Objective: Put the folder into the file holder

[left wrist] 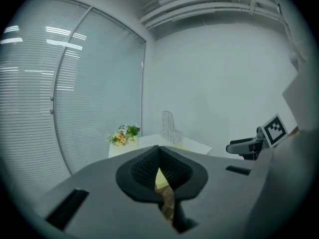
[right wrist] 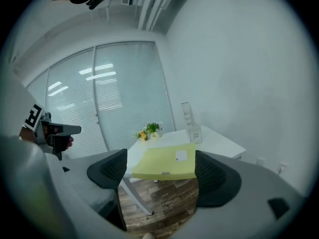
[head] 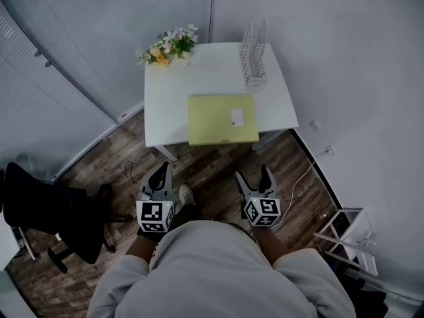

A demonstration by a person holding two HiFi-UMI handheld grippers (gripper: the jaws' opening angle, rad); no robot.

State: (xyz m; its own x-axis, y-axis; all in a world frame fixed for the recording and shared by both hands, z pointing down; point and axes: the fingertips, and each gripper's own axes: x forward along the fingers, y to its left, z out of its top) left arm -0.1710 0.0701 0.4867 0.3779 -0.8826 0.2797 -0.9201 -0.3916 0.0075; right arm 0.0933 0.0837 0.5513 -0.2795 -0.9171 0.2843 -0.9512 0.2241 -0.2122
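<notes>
Well short of the table (head: 199, 78), left gripper (head: 161, 169) fingers clenched, right gripper (head: 253, 173) fingers released; folder (head: 222, 119) overhangs near edge.

An office: white desk (head: 169, 111), black swivel chair (head: 40, 211), slatted blinds (left wrist: 35, 108), mesh file holder (head: 253, 53), wood-look floor (head: 212, 167).

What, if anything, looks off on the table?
Only the folder: it lies flat but sticks out past the near edge of the table, with floor visible beneath it in the right gripper view. The file holder stands upright, the flowers look tidy, nothing spilled.
</notes>
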